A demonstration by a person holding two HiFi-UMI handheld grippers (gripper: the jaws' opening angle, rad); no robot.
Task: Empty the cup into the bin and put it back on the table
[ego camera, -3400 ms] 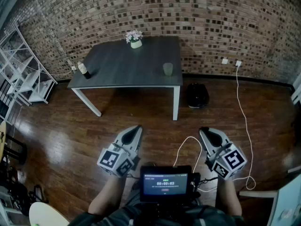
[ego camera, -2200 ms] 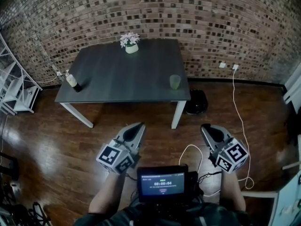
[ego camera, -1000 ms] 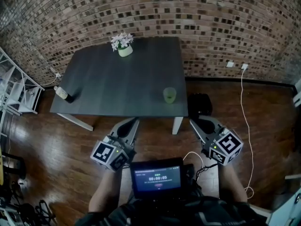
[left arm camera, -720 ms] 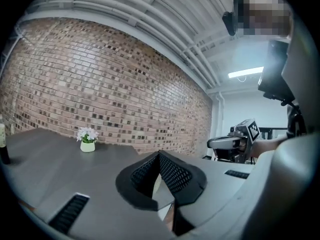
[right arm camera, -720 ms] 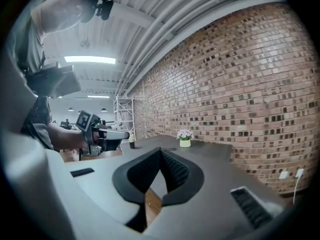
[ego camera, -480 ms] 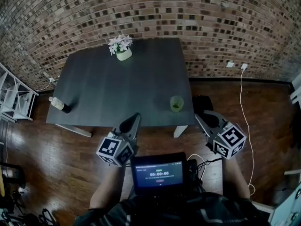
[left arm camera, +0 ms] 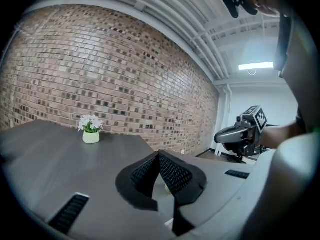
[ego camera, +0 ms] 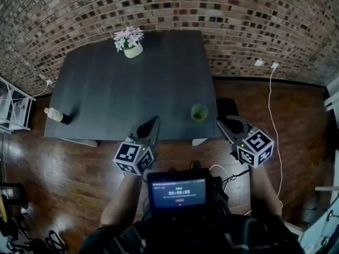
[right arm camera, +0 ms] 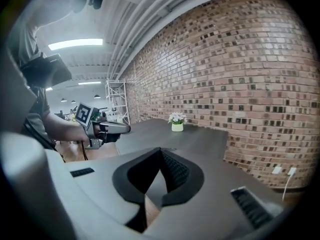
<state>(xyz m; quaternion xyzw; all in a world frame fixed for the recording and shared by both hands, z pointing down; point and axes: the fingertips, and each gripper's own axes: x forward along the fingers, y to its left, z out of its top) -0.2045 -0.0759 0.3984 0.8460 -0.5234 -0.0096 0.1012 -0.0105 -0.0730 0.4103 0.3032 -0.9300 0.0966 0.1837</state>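
Two grippers are in our hands, and both are shut tight with nothing in them. The left gripper (ego camera: 154,121) points its closed tips over the near edge of the table (ego camera: 106,94). The right gripper (ego camera: 220,123) hangs just past the table's near right corner. Its black bumpy pads meet in a point too. Each gripper is smooth and grey, with a cube (ego camera: 133,157) of black and white squares on its back.

The cup (ego camera: 199,112) is round, pale green and see-through. It stands upright on the table, close to the near right corner. It is between the two grippers and nearer the right one. Neither gripper touches it. We cannot tell what is inside it.

The table is flat and dark grey, with four straight sides and a white leg (ego camera: 199,141). The bin (ego camera: 229,106) is black and sits on the floor just beside the table's right side. The right gripper hides part of it.

A small white pot of pale flowers (ego camera: 130,42) stands at the far edge of the table. A bottle (ego camera: 55,115) is near the left edge. Behind the table is a rough brick wall (ego camera: 175,7). The floor (ego camera: 69,163) is shiny brown wood. A thin white cable (ego camera: 274,115) runs down from the wall on the right. A white shelf (ego camera: 11,107) is at the far left. A little screen (ego camera: 177,193) glows just below us.
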